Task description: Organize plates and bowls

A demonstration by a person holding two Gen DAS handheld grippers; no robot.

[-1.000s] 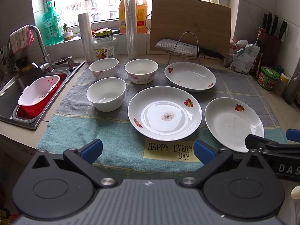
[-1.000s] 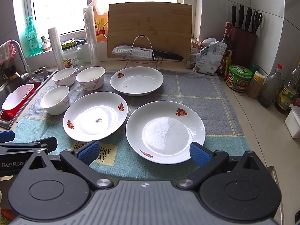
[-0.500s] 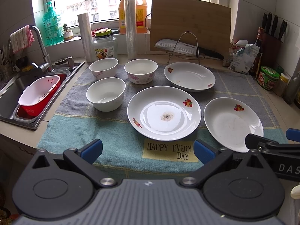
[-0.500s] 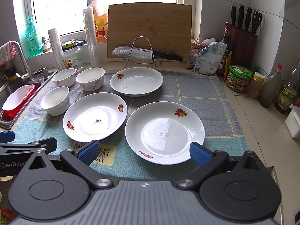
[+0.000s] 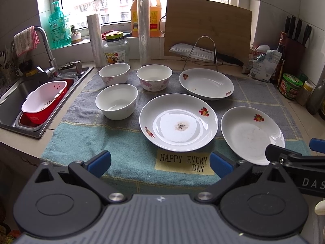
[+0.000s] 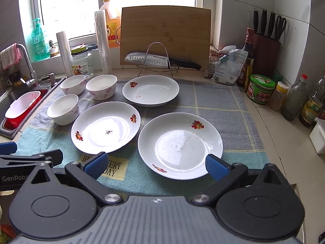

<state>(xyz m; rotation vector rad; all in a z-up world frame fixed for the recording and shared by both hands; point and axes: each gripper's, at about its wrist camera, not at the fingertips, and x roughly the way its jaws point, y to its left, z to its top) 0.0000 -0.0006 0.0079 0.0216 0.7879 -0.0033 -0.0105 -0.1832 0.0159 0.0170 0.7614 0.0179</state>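
Observation:
Three white plates with red fruit prints lie on a towel: a middle plate [image 5: 178, 122] [image 6: 105, 127] with a dark speck, a right plate [image 5: 251, 134] [image 6: 179, 144], and a far plate [image 5: 206, 83] [image 6: 150, 90]. Three white bowls stand to the left: a plain front bowl [image 5: 116, 101] [image 6: 63, 109] and two flowered ones [image 5: 114, 73] [image 5: 154, 77] behind it. My left gripper [image 5: 159, 162] is open and empty, hovering over the towel's near edge before the middle plate. Over the right plate's near rim, my right gripper [image 6: 154, 163] is open and holds nothing.
A sink [image 5: 12, 93] with a red-and-white colander [image 5: 43, 99] is at the left. A cutting board [image 5: 207, 30], knife on a wire rack [image 5: 201, 52], bottles and a jar line the back. Jars, bottles and a knife block [image 6: 266, 50] crowd the right counter.
The right gripper has edged slightly forward toward the right plate. The left gripper has barely shifted. Plates and bowls have not moved.

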